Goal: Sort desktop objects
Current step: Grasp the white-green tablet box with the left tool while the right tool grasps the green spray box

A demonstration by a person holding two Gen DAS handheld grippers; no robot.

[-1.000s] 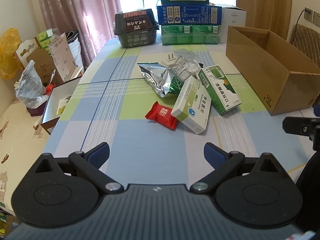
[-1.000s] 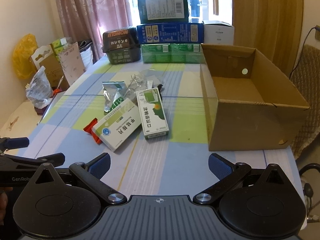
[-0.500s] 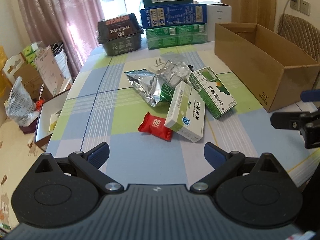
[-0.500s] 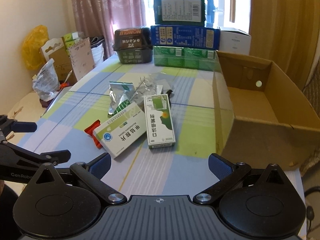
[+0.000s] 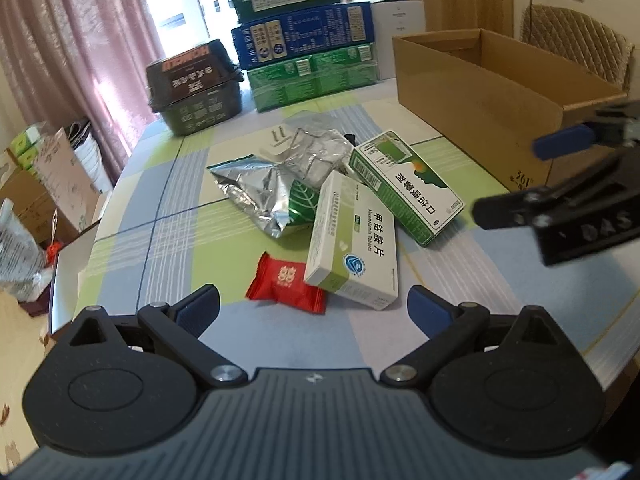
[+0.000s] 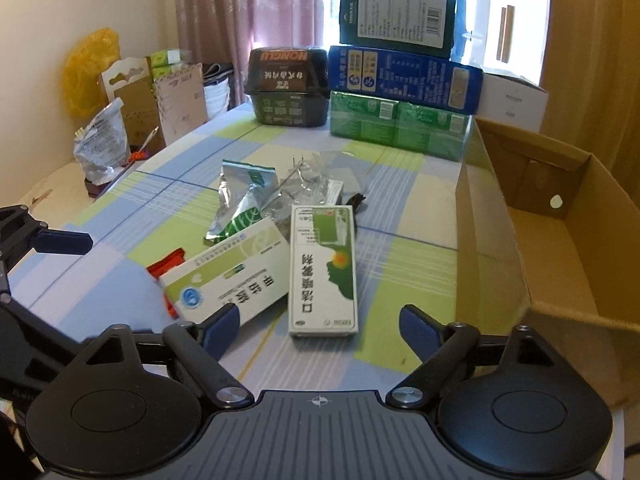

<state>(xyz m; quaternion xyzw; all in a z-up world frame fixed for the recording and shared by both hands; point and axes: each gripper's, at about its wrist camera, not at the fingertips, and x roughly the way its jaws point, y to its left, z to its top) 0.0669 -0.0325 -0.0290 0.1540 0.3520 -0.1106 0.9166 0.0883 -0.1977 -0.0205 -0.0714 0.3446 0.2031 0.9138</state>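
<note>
A pile lies mid-table: a red candy packet (image 5: 286, 282), a white-and-green tablet box (image 5: 354, 248), a green spray box (image 5: 404, 184) and a crumpled silver foil bag (image 5: 260, 192). My left gripper (image 5: 314, 310) is open and holds nothing, just short of the red packet and tablet box. My right gripper (image 6: 320, 328) is open with its jaws closing. The near end of the spray box (image 6: 324, 268) shows between its fingertips, untouched by the pads. The tablet box (image 6: 228, 276) lies to its left. From the left wrist the right gripper (image 5: 520, 180) hovers beside the pile.
An open cardboard box (image 6: 560, 240) stands on the table's right side, close to my right gripper. Stacked green and blue cartons (image 5: 308, 32) and a dark noodle tub (image 5: 196, 88) line the far edge. Bags and boxes crowd the floor beyond the left edge.
Both grippers have come forward and lower toward the pile, so the boxes look larger. Both views have rolled slightly. The right jaws stand a little narrower than before.
</note>
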